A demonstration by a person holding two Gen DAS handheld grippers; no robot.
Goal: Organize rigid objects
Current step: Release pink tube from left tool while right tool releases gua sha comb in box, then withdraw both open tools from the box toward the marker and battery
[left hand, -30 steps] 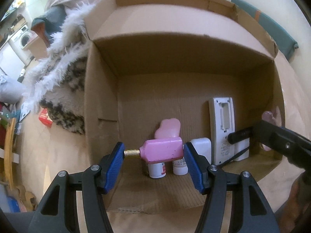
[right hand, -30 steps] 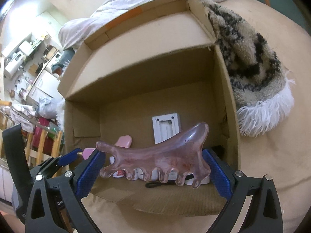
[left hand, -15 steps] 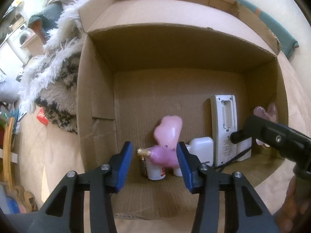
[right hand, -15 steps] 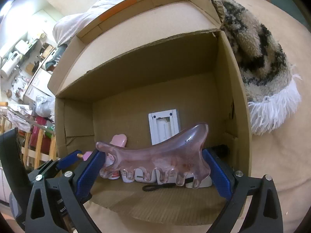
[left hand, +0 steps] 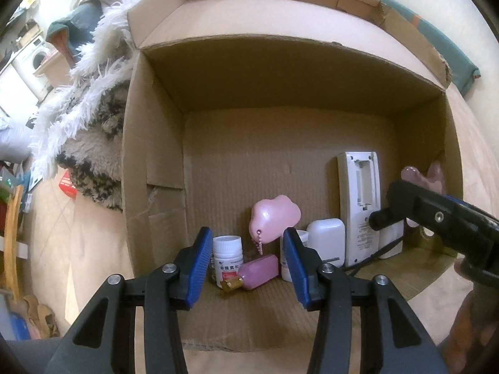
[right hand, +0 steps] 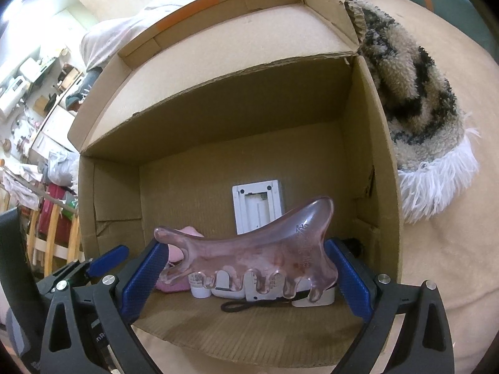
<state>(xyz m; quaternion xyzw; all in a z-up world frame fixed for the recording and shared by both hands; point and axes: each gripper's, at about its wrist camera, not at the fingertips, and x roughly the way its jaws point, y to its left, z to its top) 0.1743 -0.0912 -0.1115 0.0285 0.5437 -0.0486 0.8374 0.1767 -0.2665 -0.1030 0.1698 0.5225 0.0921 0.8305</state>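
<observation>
Pink bottle (left hand: 260, 267) is seen lying released in the cardboard box (left hand: 156, 162) just beyond the left tool (left hand: 246, 268), whose jaws stand empty and part-open, while a translucent comb (right hand: 252, 258) is clamped in the right tool (right hand: 246, 275), yet to be placed.

A lived-in home; a washing machine (left hand: 39, 59) at upper left, a shaggy rug (right hand: 414, 93) at right, cluttered kitchen shelves (right hand: 21, 74) far left.
</observation>
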